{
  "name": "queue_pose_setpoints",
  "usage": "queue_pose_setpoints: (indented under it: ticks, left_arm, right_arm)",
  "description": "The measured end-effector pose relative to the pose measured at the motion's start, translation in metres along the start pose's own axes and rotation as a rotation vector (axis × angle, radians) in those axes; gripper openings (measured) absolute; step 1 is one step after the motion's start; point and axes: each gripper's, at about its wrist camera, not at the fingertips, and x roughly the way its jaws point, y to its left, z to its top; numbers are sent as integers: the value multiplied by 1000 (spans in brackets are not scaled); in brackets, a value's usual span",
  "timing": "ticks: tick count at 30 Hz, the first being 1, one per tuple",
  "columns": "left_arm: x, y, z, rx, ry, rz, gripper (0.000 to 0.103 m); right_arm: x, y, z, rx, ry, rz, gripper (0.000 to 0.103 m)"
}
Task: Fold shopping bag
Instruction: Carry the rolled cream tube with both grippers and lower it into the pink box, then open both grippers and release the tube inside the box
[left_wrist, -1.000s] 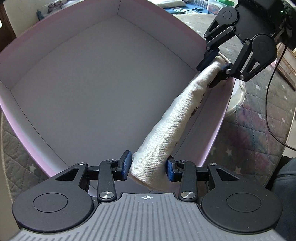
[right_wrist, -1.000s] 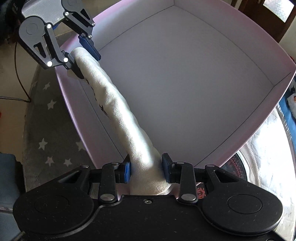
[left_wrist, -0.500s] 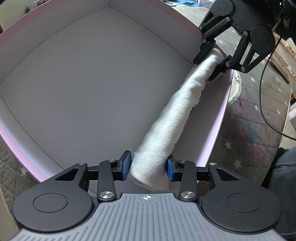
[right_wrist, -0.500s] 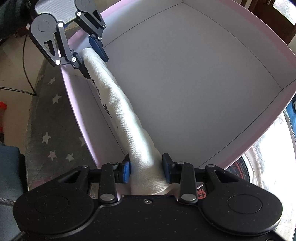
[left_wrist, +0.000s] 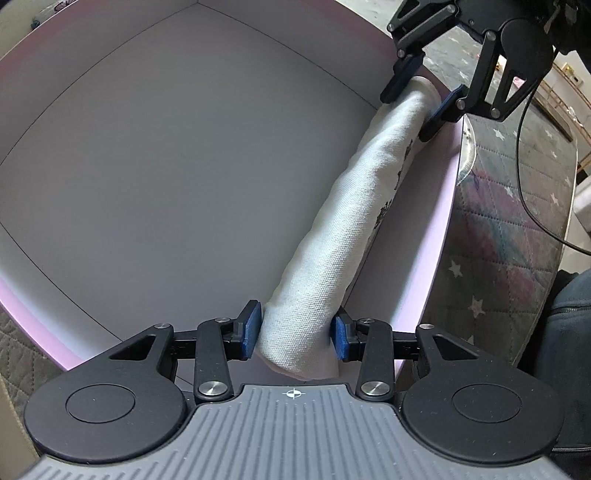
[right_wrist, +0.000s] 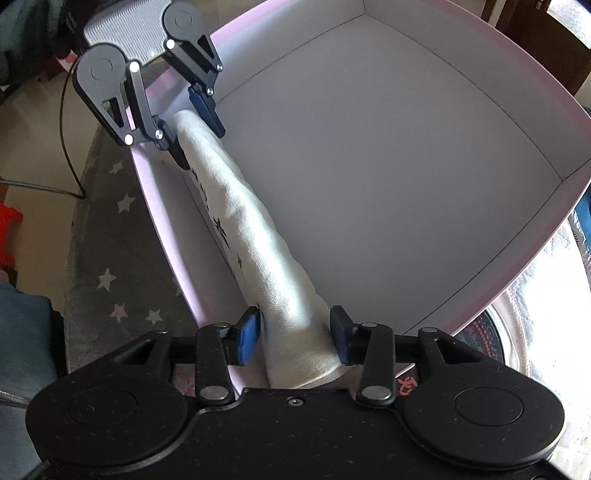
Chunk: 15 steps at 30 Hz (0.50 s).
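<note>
Along the near wall of the pink box (left_wrist: 439, 236), the rolled shopping bag (left_wrist: 343, 221) lies inside, w/ one end in each gripper. Your left gripper (left_wrist: 295, 332) clamps its end; your right gripper (right_wrist: 295, 334) is opening, bag between jaws, gap at one pad. Step: stowing the bag. Next: release left, lift clear.

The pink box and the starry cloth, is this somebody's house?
Probably a home, yes. The pink box sits on a quilted star-print cover, a wooden door stands behind, and the rolled cloth bag is a household thing.
</note>
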Motion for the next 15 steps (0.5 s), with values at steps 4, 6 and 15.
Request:
queue_pose_setpoints:
  ticks: [4,6,15]
  left_arm:
    - [-7,4,-6,4,1,1,41]
    - [-11,5,-8,10,2,2,41]
    - [-29,13,-23,24,9,3,44]
  right_arm:
    - [-7,-5,-7,1,-1,6,46]
    - [-9,-9,-9,-5,-2,4,46]
    - [-16,-20,13,22,-45,69,46]
